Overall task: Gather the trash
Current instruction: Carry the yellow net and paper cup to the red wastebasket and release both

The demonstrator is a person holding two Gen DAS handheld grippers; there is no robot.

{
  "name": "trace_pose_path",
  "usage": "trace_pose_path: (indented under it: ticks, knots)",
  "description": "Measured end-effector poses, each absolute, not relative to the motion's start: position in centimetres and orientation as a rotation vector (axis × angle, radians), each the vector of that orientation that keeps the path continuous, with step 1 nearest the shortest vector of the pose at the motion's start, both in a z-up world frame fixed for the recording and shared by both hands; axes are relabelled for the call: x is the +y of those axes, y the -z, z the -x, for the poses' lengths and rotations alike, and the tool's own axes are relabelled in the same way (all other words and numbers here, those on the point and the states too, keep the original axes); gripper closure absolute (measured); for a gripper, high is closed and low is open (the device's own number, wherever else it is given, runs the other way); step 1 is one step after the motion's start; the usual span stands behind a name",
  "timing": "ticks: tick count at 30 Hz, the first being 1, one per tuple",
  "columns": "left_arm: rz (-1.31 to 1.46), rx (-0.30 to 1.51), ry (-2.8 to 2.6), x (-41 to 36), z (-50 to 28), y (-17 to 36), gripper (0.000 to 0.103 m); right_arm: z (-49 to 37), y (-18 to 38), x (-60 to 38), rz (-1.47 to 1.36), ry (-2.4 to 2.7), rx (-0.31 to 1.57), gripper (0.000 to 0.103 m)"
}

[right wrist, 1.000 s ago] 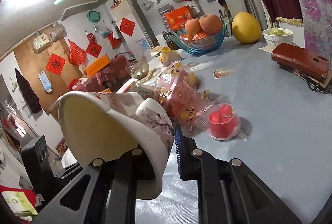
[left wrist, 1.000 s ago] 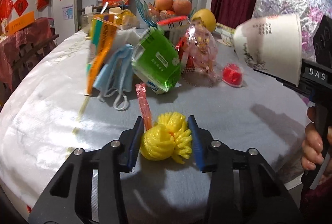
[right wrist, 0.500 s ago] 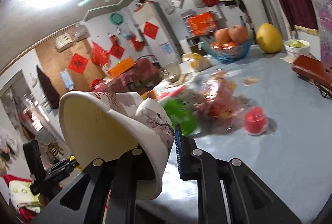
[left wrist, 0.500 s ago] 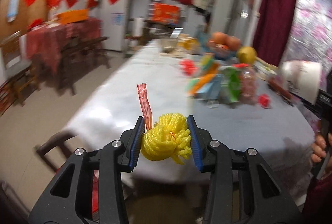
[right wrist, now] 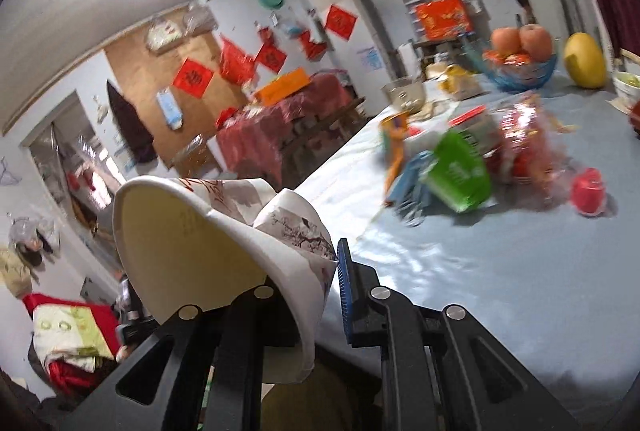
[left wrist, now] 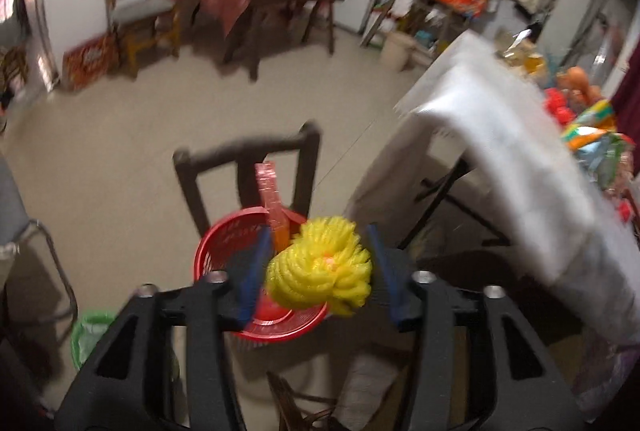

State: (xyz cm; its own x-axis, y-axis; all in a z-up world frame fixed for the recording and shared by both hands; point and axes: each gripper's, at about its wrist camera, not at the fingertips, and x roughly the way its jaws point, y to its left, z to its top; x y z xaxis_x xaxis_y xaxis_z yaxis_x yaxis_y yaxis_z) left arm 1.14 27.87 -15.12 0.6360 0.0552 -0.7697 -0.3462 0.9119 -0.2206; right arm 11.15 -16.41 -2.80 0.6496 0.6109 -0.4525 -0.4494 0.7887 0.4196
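Observation:
My left gripper (left wrist: 318, 271) is shut on a yellow foam fruit net (left wrist: 320, 271), with a red wrapper strip (left wrist: 272, 197) sticking up beside its left finger. It hangs off the table, above a red mesh bin (left wrist: 224, 243) on the floor. My right gripper (right wrist: 304, 271) is shut on a crushed white paper cup (right wrist: 208, 243), held at the table's near edge. More trash lies on the table: a green packet (right wrist: 460, 171), a blue face mask (right wrist: 408, 179), a red-and-clear wrapper (right wrist: 524, 143) and a small red jelly cup (right wrist: 586, 191).
A dark wooden chair (left wrist: 244, 167) stands behind the red bin. The table with its white cloth (left wrist: 500, 159) is to the right. A green bin (left wrist: 90, 331) sits at the lower left. A blue fruit bowl (right wrist: 520, 67) and a pomelo (right wrist: 584, 61) stand at the table's far end.
My left gripper has swung left off the table and tipped down over the red bin, still holding the yellow net. My right gripper has turned a little left with the cup.

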Motion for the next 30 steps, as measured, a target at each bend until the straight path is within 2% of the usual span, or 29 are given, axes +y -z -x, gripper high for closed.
trace_pose_path:
  ticks: [2,4,6,10,19,20,23,24,30]
  knots:
    - [0.4,0.874,-0.257,28.7,-1.4,16.2,0.032,-11.2,2.8,-14.5,-0.25,-0.63,0.635,0.086]
    - [0.435,0.89,-0.229,29.2,-1.8,16.6,0.03,-11.2,3.0,-12.9,-0.227,-0.65,0.647,0.086]
    - [0.455,0.865,-0.233,30.0,-1.5,16.5,0.021,-11.1,3.2,-10.6,-0.196,-0.681,0.665,0.086]
    - [0.488,0.826,-0.332,32.1,-0.6,16.7,0.014,-11.5,4.5,-5.6,-0.134,-0.757,0.727,0.086]
    - [0.588,0.826,-0.623,36.9,1.4,18.3,0.011,-12.1,10.1,9.9,0.076,-0.993,0.927,0.086]
    - [0.604,0.822,-0.642,37.5,1.6,18.6,0.011,-12.4,11.2,12.0,0.106,-1.013,0.958,0.083]
    - [0.642,0.839,-0.688,38.8,2.2,19.5,0.011,-13.4,14.5,17.1,0.218,-0.997,1.031,0.045]
    - [0.651,0.845,-0.689,38.9,2.4,19.6,0.011,-13.4,14.9,17.8,0.236,-0.978,1.017,0.04]
    - [0.624,0.845,-0.692,38.5,2.2,19.5,0.011,-13.0,14.1,17.1,0.204,-0.955,0.966,0.039]
